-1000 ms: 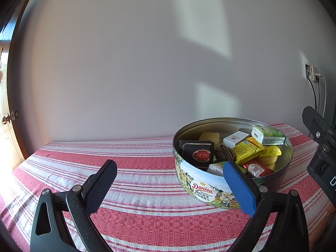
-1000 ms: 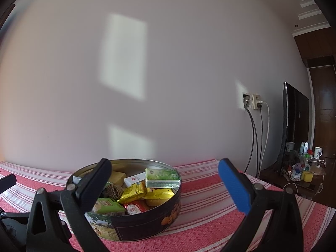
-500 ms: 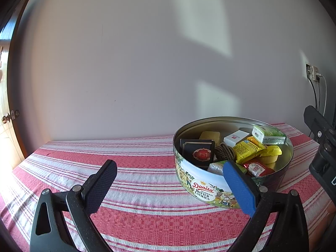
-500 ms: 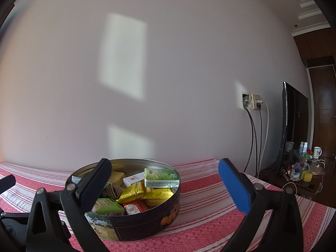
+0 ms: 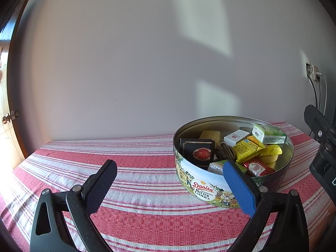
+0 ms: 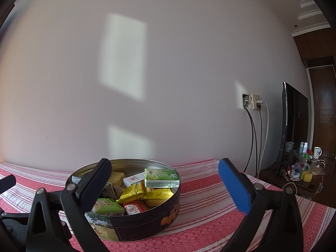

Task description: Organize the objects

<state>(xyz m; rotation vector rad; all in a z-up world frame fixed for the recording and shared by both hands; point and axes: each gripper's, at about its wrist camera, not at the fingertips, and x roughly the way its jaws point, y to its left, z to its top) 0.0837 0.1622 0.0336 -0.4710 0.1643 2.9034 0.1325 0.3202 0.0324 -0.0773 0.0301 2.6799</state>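
A round Danisa cookie tin (image 5: 201, 187) stands open on the red-and-white striped cloth (image 5: 136, 174), filled with small items: a black box (image 5: 197, 152), a white box (image 5: 236, 137), a green-white pack (image 5: 269, 134), yellow packets (image 5: 246, 150), a brown cord bundle (image 5: 225, 150). My left gripper (image 5: 170, 183) is open and empty, left of and just in front of the tin. My right gripper (image 6: 166, 182) is open and empty, above the tin's (image 6: 145, 224) near right side. The green-white pack (image 6: 161, 177) lies on top.
A plain wall stands behind the table. A wall socket with hanging cables (image 6: 253, 103) and a dark TV (image 6: 294, 130) on a cluttered stand are off the table's right end. A door (image 5: 8, 113) is at the far left.
Almost nothing: both views have shifted very slightly, and the tin and its contents have stayed put. Both grippers remain open.
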